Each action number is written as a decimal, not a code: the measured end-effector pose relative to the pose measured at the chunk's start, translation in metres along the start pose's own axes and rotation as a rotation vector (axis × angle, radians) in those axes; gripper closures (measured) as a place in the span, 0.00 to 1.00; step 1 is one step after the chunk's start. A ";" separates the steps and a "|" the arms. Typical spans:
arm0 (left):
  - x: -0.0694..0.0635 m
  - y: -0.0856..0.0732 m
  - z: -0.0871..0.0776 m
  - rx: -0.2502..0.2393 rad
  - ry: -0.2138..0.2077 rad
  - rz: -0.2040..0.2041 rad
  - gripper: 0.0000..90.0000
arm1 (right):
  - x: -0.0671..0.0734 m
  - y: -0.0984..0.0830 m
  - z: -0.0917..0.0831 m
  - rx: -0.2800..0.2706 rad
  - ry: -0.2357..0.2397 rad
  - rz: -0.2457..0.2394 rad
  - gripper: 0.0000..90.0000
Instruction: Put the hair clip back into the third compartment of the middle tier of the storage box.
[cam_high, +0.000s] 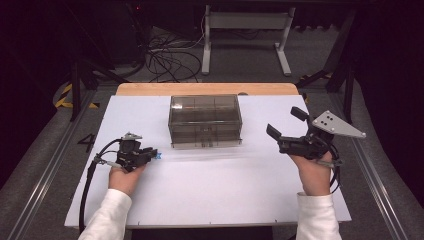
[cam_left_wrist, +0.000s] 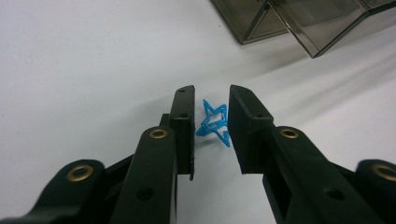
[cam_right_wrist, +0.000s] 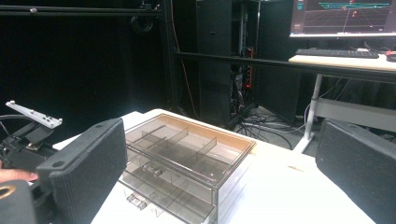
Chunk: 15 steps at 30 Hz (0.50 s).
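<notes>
- My left fingers (cam_left_wrist: 211, 123) stand narrowly apart around the blue star clip (cam_left_wrist: 214, 122) on the worktop (cam_high: 210, 185), at seven o'clock from the drawer box (cam_high: 205, 120)
- My right fingers (cam_high: 286, 121) gape wide, empty

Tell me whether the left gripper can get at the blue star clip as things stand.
Probably yes: the blue star clip already sits between the left gripper's jaws on the bare white table, nothing blocking.

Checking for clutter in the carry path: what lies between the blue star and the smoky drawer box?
Bare white table top; the high view shows nothing between the blue star and the drawer box.
</notes>
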<state>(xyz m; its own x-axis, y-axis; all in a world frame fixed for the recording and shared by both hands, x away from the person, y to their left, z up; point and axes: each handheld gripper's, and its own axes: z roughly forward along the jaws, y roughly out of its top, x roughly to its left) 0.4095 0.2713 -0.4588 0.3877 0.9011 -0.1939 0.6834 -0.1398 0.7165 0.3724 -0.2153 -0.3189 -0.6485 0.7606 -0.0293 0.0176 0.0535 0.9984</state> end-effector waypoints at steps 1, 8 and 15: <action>0.000 0.000 0.000 0.002 -0.001 -0.001 0.81 | 0.000 0.000 0.000 0.000 0.001 0.000 0.03; -0.001 0.000 0.002 0.015 -0.014 -0.005 0.86 | 0.000 0.000 0.000 0.001 0.002 -0.001 0.03; -0.001 0.000 0.004 0.019 -0.023 -0.006 0.90 | 0.000 0.000 0.001 0.003 0.003 0.000 0.03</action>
<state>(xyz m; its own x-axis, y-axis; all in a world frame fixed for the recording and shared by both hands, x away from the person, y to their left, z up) 0.4114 0.2687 -0.4617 0.3976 0.8922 -0.2143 0.6973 -0.1420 0.7026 0.3729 -0.2144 -0.3193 -0.6511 0.7584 -0.0292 0.0195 0.0551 0.9983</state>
